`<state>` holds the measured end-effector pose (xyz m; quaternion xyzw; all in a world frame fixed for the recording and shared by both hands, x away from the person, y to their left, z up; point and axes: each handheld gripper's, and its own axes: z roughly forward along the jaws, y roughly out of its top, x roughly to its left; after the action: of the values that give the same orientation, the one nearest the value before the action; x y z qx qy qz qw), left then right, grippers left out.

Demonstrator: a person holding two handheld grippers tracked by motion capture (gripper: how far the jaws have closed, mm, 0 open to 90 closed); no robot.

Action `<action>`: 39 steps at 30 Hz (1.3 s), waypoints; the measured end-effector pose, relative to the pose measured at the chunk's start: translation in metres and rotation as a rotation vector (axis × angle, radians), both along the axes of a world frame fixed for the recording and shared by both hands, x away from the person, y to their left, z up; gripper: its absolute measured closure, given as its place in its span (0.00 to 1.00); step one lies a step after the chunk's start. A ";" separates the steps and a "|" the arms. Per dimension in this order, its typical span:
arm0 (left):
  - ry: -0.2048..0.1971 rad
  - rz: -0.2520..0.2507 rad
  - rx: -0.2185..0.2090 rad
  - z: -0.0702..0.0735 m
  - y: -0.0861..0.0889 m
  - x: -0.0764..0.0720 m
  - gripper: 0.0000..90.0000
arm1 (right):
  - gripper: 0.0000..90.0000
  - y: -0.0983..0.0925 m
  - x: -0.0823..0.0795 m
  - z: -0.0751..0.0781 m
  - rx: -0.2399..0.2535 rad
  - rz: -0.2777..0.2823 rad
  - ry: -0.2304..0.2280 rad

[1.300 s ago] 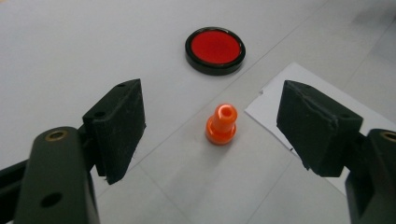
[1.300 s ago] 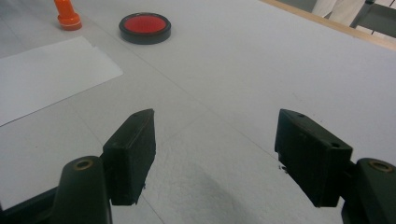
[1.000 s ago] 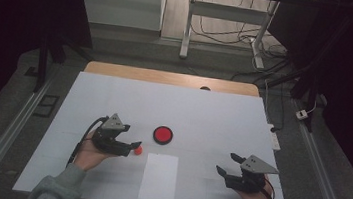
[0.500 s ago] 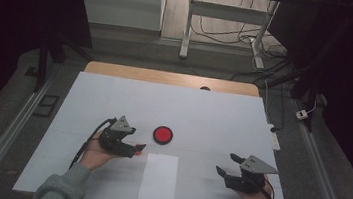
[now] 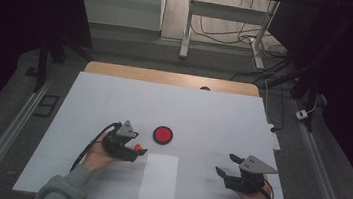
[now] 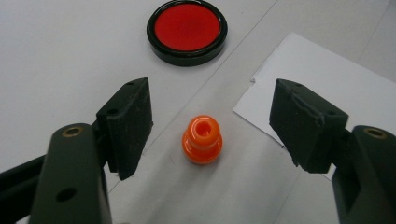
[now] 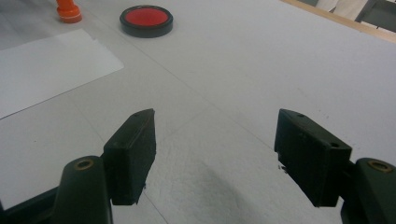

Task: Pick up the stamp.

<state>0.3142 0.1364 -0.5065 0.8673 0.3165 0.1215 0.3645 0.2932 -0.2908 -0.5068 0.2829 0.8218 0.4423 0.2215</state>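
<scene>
Our left gripper (image 6: 205, 121) has been closing around the orange stamp (image 6: 202, 139) (pads not touching yet), near the tabletop's front edge; we grasp next.

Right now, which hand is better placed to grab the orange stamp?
Left. Its tongs straddle the orange stamp, jaws just been closing, pads not yet touching. The right tongs sit open over bare table, with the white paper between them and the stamp.

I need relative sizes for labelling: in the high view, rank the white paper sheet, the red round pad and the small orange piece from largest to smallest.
1. White paper sheet, clearly largest.
2. Red round pad.
3. Small orange piece, smallest, partly hidden at the left gripper.
</scene>
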 end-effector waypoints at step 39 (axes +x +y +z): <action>0.012 -0.014 0.050 -0.013 0.002 0.002 0.78 | 0.32 -0.001 0.000 -0.001 -0.016 -0.006 0.005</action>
<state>0.3157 0.1379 -0.5195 0.8790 0.3096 0.1216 0.3417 0.2937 -0.2915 -0.5081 0.2845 0.8249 0.4345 0.2232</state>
